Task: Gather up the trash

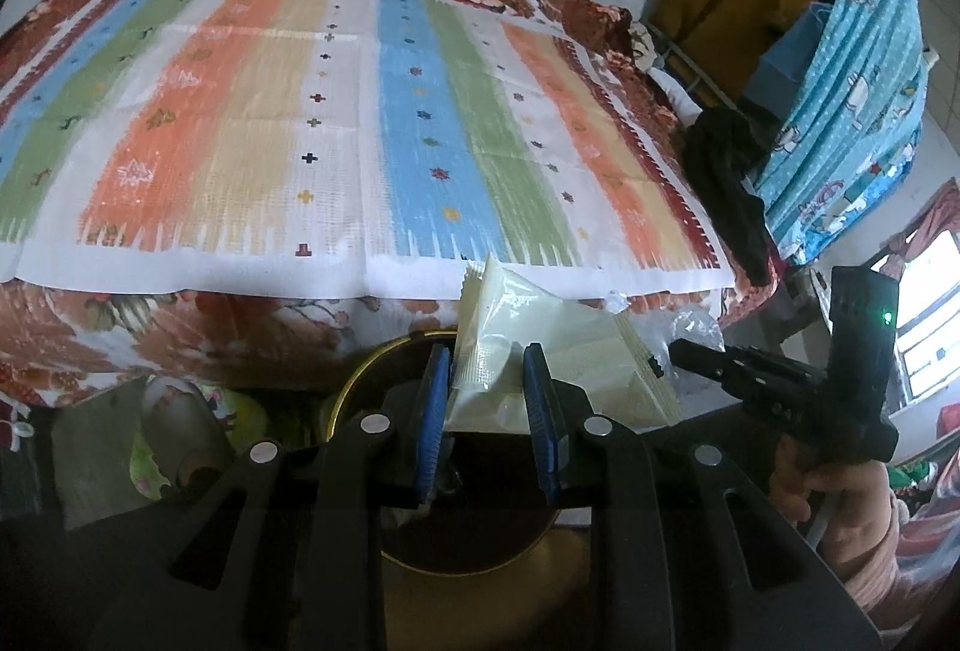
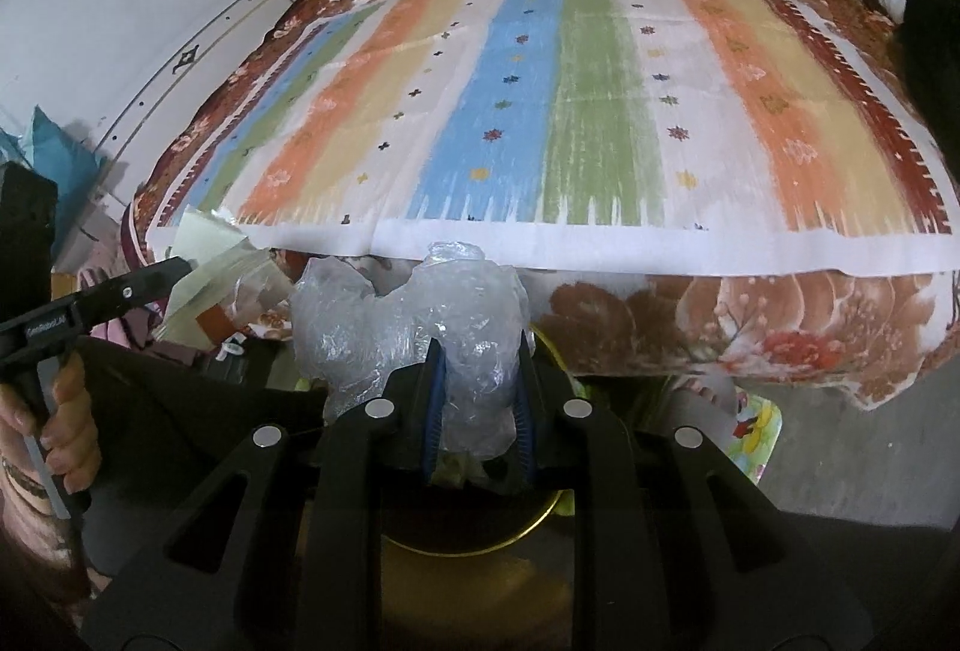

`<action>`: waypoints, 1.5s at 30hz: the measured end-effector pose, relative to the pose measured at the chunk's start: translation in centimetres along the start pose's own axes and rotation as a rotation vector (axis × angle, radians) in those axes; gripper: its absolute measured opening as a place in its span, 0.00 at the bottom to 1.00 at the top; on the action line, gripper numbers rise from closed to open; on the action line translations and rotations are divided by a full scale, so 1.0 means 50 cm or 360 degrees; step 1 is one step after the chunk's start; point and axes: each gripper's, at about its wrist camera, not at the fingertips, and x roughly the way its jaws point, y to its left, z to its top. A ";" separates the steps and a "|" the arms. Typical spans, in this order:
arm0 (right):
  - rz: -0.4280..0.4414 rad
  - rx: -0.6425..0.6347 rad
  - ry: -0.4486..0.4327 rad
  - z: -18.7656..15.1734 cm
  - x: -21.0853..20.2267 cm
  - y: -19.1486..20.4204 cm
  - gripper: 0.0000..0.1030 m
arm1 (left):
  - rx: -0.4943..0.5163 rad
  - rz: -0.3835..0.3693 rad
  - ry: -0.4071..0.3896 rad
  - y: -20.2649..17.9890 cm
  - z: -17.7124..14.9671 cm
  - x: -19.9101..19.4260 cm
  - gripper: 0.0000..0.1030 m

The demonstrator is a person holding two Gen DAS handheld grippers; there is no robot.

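While both grippers hung over the dark, gold-rimmed bin, each was clamped on a piece of trash. Nearest above the bin's mouth, the left gripper pinched a pale yellow-green wrapper between its blue pads, the packet's crimped edge standing up past the fingertips. Just beside it, over the same bin, the right gripper squeezed a crumpled wad of clear plastic film, which bulged out to the left of the fingers. A hand gripped the left tool's handle at the bin's left side in the right wrist view, and the other hand held the right tool to the bin's right in the left wrist view. Beyond the bin stood a bed with a floral blanket, and on it lay a striped mat in blue, green, orange and cream. Farther from the bin, past the bed's right end, a blue patterned cloth hung.
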 end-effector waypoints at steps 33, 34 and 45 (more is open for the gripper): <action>-0.0040 -0.0087 0.0158 -0.054 0.040 0.044 0.47 | -0.0004 -0.0016 0.0078 -0.017 -0.024 0.033 0.55; -0.0042 -0.0090 0.0155 -0.053 0.039 0.045 0.47 | -0.0002 -0.0005 0.0088 -0.017 -0.025 0.035 0.55; -0.0040 -0.0108 0.0120 -0.052 0.034 0.049 0.55 | 0.0012 0.0038 0.0162 -0.016 -0.040 0.049 0.70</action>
